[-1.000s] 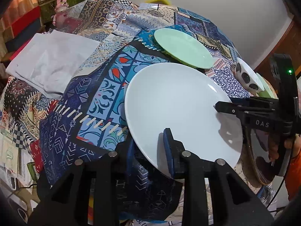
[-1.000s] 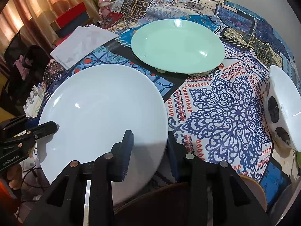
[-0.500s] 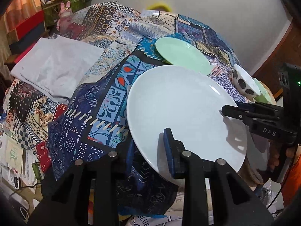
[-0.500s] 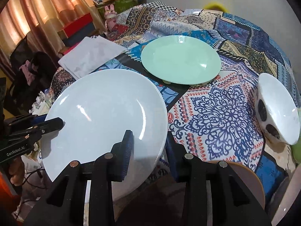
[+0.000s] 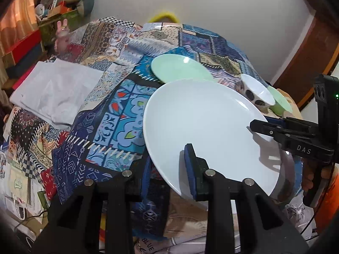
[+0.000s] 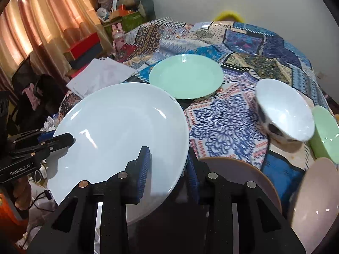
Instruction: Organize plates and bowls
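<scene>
Your left gripper (image 5: 169, 165) and right gripper (image 6: 167, 165) both pinch the big white plate (image 5: 203, 127). The green plate (image 6: 186, 76) sits at 12 o'clock.

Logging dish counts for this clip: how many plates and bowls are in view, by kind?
Plates: 3 — white plate, green plate, brown plate
Bowls: 3 — spotted bowl, green bowl, pink bowl
Total: 6

patchwork tablecloth (image 5: 118, 105) | folded white cloth (image 5: 57, 91) | orange curtains (image 6: 42, 21) | rabbit figurine (image 6: 117, 33)
</scene>
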